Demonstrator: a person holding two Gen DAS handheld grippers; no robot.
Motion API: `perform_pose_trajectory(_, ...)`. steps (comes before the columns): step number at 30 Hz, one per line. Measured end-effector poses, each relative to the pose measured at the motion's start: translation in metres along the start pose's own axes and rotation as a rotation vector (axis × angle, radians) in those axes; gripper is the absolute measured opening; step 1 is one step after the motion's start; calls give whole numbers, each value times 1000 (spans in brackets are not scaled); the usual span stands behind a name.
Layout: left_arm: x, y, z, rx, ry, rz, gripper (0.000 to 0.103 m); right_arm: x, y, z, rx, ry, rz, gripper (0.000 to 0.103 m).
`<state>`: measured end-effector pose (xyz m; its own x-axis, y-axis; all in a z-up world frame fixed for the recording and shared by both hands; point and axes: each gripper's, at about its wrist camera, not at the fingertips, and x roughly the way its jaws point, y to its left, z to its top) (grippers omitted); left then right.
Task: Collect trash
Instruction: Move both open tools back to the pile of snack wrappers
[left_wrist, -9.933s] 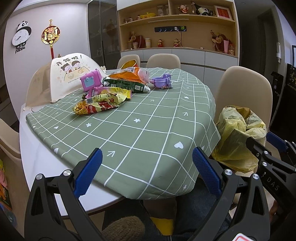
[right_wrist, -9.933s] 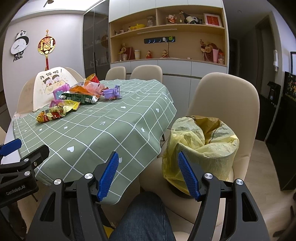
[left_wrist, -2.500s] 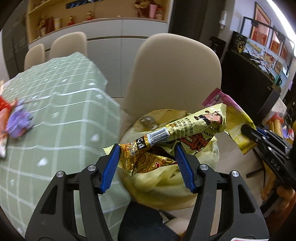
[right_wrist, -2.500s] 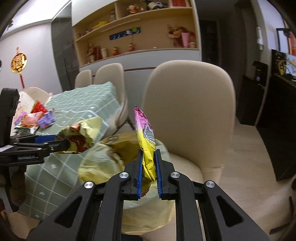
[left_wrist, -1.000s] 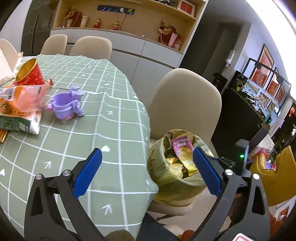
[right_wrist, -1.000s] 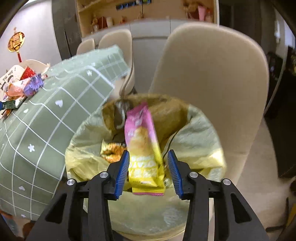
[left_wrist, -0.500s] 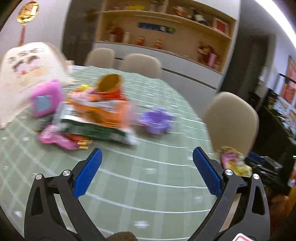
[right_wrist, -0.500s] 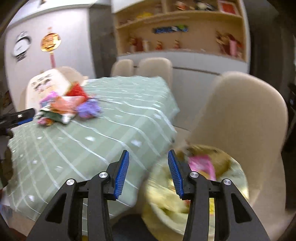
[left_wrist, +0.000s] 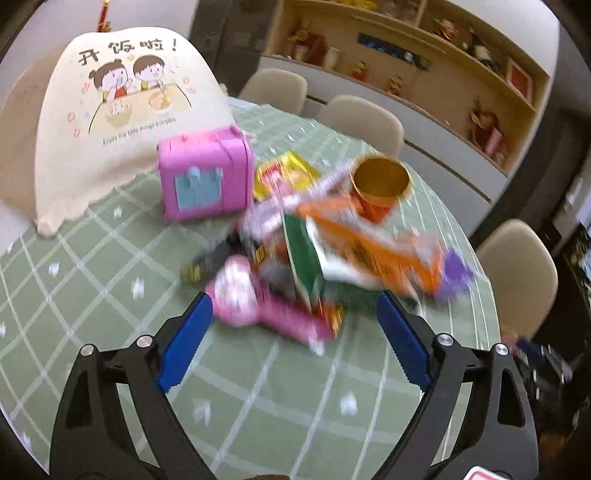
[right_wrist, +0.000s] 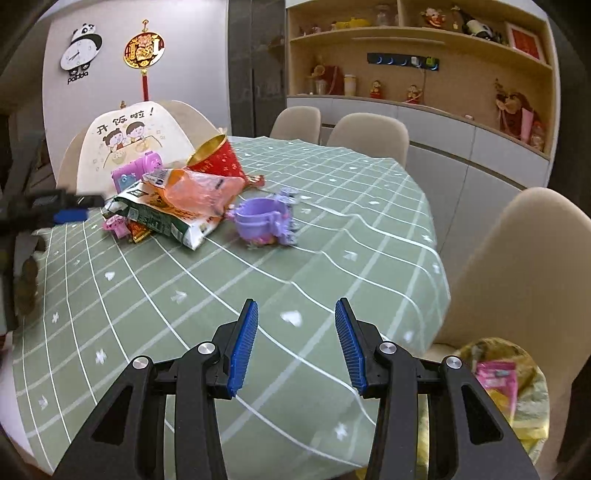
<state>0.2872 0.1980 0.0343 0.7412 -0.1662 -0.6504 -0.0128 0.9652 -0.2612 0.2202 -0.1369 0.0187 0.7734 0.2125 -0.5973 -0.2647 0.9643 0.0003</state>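
Both hand-held grippers, left and right, are spread and carry nothing. Some wrappers already sit in the yellow trash bag; a pile of wrappers remains on the counter.

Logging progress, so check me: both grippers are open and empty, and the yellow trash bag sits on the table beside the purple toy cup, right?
Not quite. The yellow trash bag is off the table, low beside the beige chair, per the right wrist view. Both the left gripper and right gripper are open and empty.
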Motion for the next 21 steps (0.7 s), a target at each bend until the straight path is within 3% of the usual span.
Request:
perform_pose_trajectory(2, 4, 5, 6, -43, -32, -14, 85, 0, 8, 5, -20, -21, 4, 42)
perform_pose_trajectory(6, 11, 11, 3, -53, 18, -146, 85, 4, 23, 19, -99, -67, 20, 42)
perform_pose_trajectory(10, 19, 2, 11, -63, 6, -180, 83, 26, 26, 36, -63, -17, 55, 42)
perform_pose_trajectory(11, 24, 0, 14, -58, 10, -169, 80, 29, 25, 39, -43, -9, 71, 42)
perform_pose_trajectory(13, 34, -2, 17, -55, 31, -146, 61, 34, 25, 45, -22, 2, 84, 42)
perform_pose_trajectory(14, 39, 0, 16, -66, 47, -156, 57, 35, 26, 47, -22, 2, 80, 42)
perform_pose_trajectory(15, 42, 2, 15, -79, 69, -180, 43, 35, 27, 51, -25, 1, 75, 42)
perform_pose_trajectory(18, 37, 10, 8, -95, 136, -236, 39, 30, 32, 62, -44, -15, 93, 42)
perform_pose_trajectory(21, 13, 14, -3, -14, 152, -206, 38, 27, 42, 74, -89, -32, 127, 42)
